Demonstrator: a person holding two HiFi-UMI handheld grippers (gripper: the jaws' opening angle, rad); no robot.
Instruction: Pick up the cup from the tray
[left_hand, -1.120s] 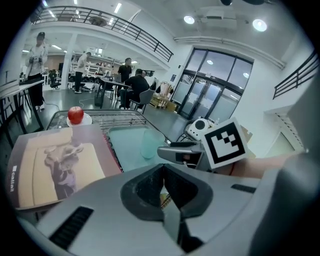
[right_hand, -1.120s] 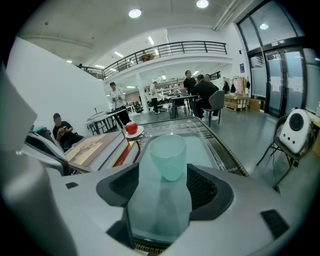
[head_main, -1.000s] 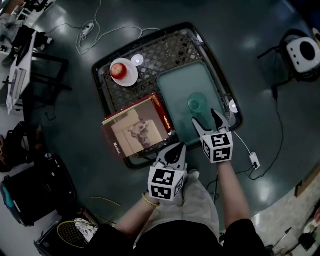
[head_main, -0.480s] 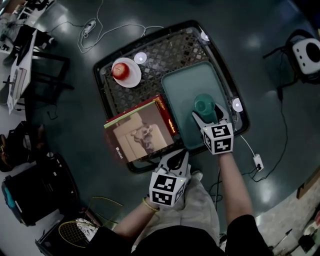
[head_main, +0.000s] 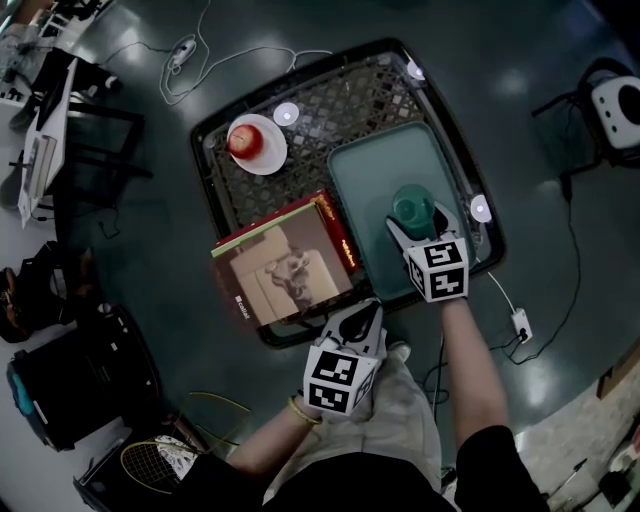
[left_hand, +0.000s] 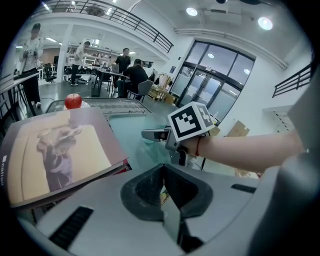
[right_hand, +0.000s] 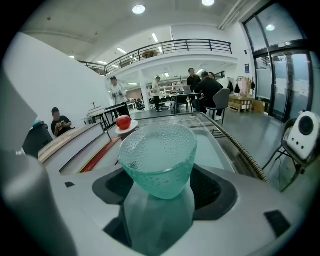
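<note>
Straddling the cup (right_hand: 159, 160), the right claw (head_main: 417, 221) stands released; its jaws have just been opening, with the cup between them. The cup sits upright at the right near part of the tray (head_main: 365, 175). It looks like pebbled glass: light, stiff, breakable, probably slick. Its walls narrow downward, so mid-wall under the flare suits best. The tray lip and basket (head_main: 213, 185) rim crowd the right and the book (head_main: 285, 265) the left; above is open. The left claw (head_main: 358, 315) is clenched, empty.

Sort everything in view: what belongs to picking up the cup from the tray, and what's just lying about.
Job: cup; tray; right claw, jaws have just been opening, cup between them.
Lying about: book; apple on its saucer; wire basket; left claw, shut, empty.
</note>
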